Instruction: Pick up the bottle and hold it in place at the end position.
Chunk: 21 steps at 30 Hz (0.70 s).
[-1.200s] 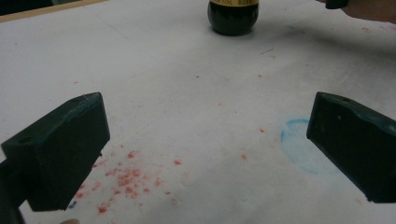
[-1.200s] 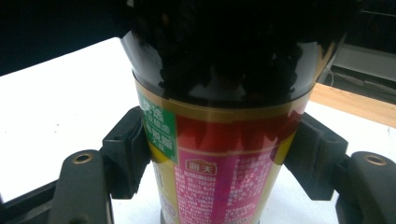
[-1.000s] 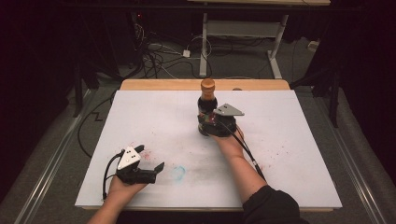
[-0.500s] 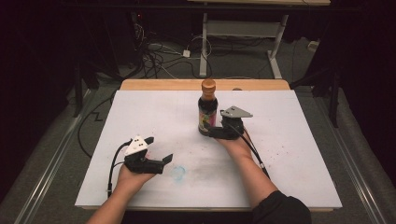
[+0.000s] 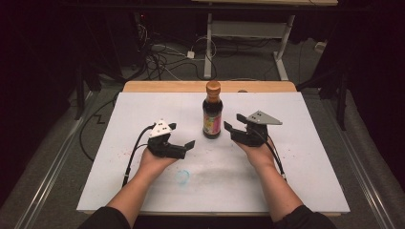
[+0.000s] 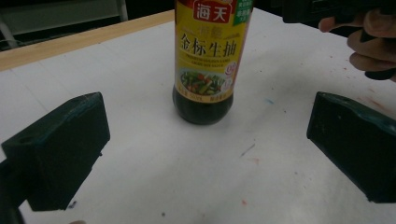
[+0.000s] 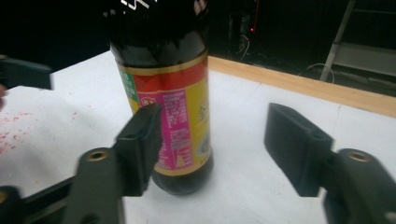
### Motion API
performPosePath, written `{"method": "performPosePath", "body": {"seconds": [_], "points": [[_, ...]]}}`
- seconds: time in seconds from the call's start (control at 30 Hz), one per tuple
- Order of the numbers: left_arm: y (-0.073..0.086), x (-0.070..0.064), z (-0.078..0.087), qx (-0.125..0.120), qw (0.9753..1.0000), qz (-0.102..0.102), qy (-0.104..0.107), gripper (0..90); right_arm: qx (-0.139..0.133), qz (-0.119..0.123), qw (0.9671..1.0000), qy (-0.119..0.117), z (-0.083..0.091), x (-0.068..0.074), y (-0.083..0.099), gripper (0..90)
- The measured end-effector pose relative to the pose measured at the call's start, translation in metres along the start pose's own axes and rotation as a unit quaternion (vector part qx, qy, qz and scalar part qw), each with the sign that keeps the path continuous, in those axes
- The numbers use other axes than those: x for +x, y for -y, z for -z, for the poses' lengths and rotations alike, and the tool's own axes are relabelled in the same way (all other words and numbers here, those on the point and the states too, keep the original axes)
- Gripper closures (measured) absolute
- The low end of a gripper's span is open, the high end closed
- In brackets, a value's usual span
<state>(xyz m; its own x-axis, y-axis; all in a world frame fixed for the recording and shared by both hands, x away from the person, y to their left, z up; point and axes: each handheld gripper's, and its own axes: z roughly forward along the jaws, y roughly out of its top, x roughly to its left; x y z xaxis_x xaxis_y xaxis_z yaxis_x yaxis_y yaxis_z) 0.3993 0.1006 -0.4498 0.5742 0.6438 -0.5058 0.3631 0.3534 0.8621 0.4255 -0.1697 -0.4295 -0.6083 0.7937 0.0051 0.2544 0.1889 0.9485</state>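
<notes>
A dark soy sauce bottle [image 5: 212,112] with an orange cap and a yellow label stands upright on the white table cover [image 5: 310,162]. My left gripper [image 5: 180,135] is open, a short way to the bottle's near left. In the left gripper view its jaws [image 6: 205,144] stand wide apart, with the bottle [image 6: 210,56] ahead beyond them. My right gripper [image 5: 234,122] is open just right of the bottle and holds nothing. In the right gripper view [image 7: 219,144] the bottle [image 7: 168,107] stands close behind the left jaw, outside the gap.
A wooden table edge [image 5: 162,86] runs along the far side. A pale blue smear [image 5: 182,176] and red specks mark the cover near the front. Cables [image 5: 157,62] and a desk frame [image 5: 282,52] lie on the floor beyond the table.
My right gripper has drawn back from the bottle to its right, leaving it standing. My left gripper has moved right and forward toward the bottle.
</notes>
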Motion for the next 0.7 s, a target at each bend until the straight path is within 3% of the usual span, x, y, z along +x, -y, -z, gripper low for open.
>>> {"method": "performPosePath", "body": {"seconds": [0.03, 0.07, 0.27, 0.57, 0.7], "points": [[-0.002, 0.0, -0.006, 0.002, 1.0, -0.002, -0.002, 0.0, -0.002, 0.0, 1.0, 0.004, 0.003, -0.003, -0.002, 48.2], [-0.003, 0.0, -0.01, 0.002, 1.0, -0.003, -0.002, 0.0, -0.002, 0.0, 1.0, 0.004, 0.003, -0.003, -0.002, 48.2], [-0.011, 0.0, -0.035, -0.001, 1.0, 0.003, 0.002, 0.0, -0.003, 0.016, 0.9998, 0.006, 0.01, -0.007, -0.008, 68.6], [-0.015, -0.002, -0.062, 0.006, 0.9999, 0.012, 0.009, 0.0, -0.015, 0.024, 0.9996, 0.001, 0.015, -0.012, -0.016, 83.7], [-0.014, -0.005, -0.069, 0.006, 0.9999, 0.007, 0.01, 0.0, -0.023, 0.027, 0.9993, 0.005, 0.016, -0.012, -0.022, 90.0]]}}
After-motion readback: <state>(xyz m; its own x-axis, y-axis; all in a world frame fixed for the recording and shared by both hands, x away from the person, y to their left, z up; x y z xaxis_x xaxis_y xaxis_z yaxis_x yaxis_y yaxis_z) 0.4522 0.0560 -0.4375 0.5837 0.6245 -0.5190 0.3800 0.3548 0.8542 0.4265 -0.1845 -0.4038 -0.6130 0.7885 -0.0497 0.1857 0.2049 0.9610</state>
